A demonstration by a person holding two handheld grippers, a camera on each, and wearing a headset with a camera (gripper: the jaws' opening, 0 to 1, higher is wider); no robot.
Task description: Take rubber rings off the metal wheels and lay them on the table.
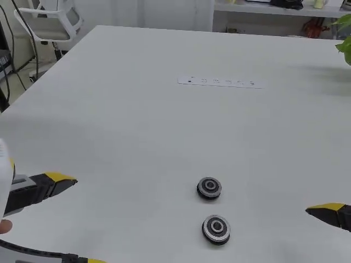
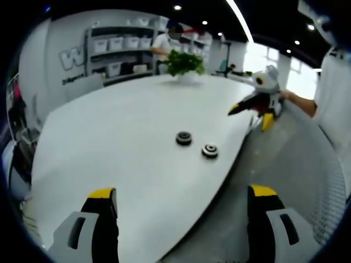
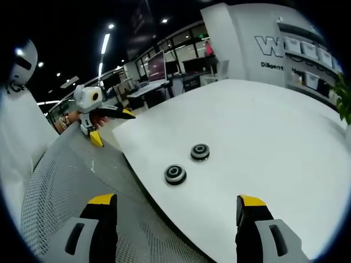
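1. Broad white matt counter (image 1: 137, 120): carries items 2 to 4.

2. Farther metal wheel (image 1: 209, 188): small and round with a silver hub. A black rubber ring (image 1: 209, 197) is seated around its rim. It lies flat on the counter, toward the person's edge and right of middle in the head view.

3. Nearer metal wheel (image 1: 216, 228): same pattern, with a second black rubber ring (image 1: 216, 241) on its rim. It lies flat just beside item 2 without touching it, closer to the counter's edge.

4. Long narrow white socket strip (image 1: 220, 82): set flush in the counter, well beyond both wheels.

5. Left claw (image 2: 182, 192): two black jaws with yellow tips, spread wide and holding nothing. It sits at the counter's near edge, lower left in the head view. It points toward the wheels and is well apart from them.

6. Right claw (image 3: 176, 199): same build, jaws spread wide and empty. One yellow tip enters the head view at the right edge. Well apart from the wheels, which lie between the two claws.

7. Green leafy plant (image 2: 184, 63): stands in a white pot at the counter's far side.

8. White office chair (image 1: 49, 22): stands past the counter's far left corner.
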